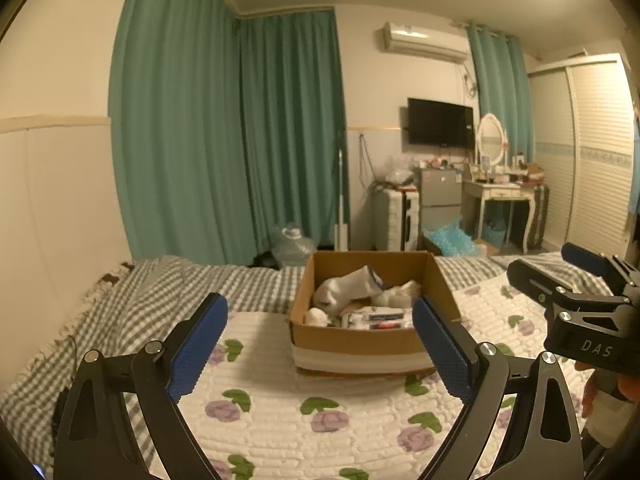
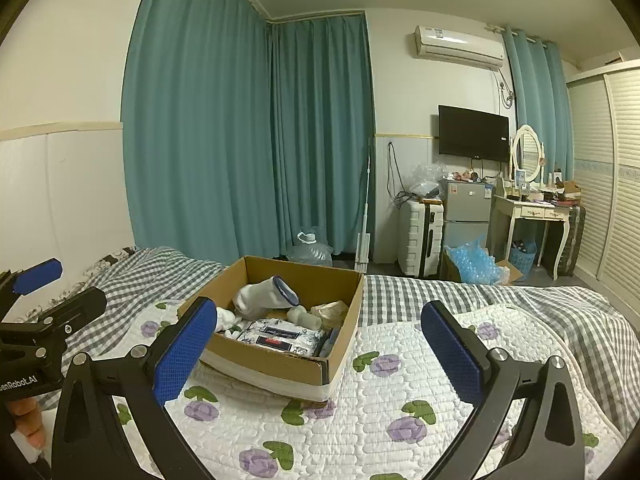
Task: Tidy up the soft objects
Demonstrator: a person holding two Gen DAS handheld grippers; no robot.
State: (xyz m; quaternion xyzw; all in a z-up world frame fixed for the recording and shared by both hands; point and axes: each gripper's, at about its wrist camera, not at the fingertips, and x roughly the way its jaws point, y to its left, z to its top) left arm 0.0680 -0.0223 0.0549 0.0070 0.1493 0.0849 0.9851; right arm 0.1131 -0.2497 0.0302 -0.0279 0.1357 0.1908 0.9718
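Evidently both sets of tongs hang spread wide and empty above the quilted bed [image 2: 400,380]: the left tongs [image 1: 320,354] frame the cardboard box [image 1: 360,342] squarely at twelve o'clock, while the right tongs [image 2: 316,354] see it toward eleven o'clock, its near corner pointing at them. The box sits on the floral quilt, open-topped so things can be dropped in. Inside lie a white sock [image 2: 266,296] draped on top, small pale rolled bundles [image 2: 306,317], and a flat printed packet [image 2: 280,336] at the bottom. No loose soft item shows on the bed nearby.
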